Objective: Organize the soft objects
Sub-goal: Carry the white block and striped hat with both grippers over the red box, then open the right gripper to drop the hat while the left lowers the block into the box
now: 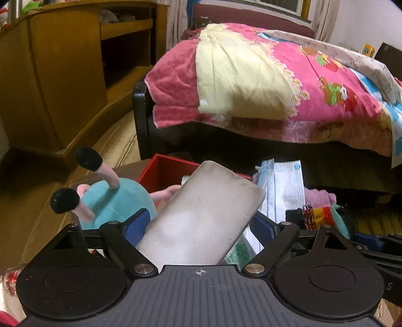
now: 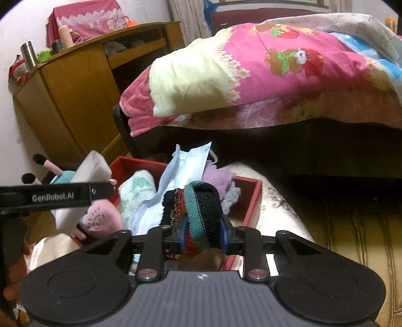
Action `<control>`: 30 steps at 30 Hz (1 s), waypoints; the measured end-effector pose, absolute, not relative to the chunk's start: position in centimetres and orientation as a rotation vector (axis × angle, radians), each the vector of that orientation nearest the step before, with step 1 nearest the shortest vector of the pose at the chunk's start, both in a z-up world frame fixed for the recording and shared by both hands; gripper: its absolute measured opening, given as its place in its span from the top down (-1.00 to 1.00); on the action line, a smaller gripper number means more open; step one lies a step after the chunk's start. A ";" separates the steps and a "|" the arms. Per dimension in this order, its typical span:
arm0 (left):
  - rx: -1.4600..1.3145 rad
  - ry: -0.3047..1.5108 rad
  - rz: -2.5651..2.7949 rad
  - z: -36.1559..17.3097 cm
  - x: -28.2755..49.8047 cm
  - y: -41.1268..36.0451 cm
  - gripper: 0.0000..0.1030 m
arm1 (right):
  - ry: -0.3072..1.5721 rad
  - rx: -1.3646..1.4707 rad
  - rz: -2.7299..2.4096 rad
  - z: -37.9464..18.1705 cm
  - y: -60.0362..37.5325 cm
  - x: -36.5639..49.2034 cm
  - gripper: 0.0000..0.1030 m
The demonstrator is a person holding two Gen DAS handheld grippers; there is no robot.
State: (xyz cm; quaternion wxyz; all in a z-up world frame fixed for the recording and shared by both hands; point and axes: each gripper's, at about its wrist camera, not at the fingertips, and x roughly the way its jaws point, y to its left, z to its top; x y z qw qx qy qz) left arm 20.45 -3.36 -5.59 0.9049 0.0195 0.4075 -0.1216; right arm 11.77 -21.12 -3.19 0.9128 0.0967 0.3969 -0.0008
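Left gripper (image 1: 201,226) jaws clamp white block (image 1: 201,216) – right's (image 2: 203,235) grip knit (image 2: 201,211).

Behind my work area I see a dark-framed bed (image 1: 140,110) with a pink cartoon-print quilt (image 1: 314,83) hanging over its edge. To the left stands a brown wooden cabinet with open shelves (image 2: 75,95). On its top I see a steel thermos bottle (image 2: 28,54) and a pink lace-trimmed cloth cover (image 2: 88,20).
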 end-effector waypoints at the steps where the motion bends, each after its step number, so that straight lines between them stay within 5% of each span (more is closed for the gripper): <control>1: 0.043 0.842 -0.250 -5.5 20.3 -3.4 -0.64 | 0.825 0.194 -0.001 -3.2 -21.1 11.7 0.87; 10: 0.083 0.822 -0.247 -4.2 18.7 -3.4 -0.66 | 0.834 0.187 -0.017 -3.2 -21.2 10.9 0.57; 30: 0.126 0.909 -0.305 -4.9 11.9 -3.2 -0.68 | 0.835 0.192 -0.023 -2.0 -21.4 5.9 0.55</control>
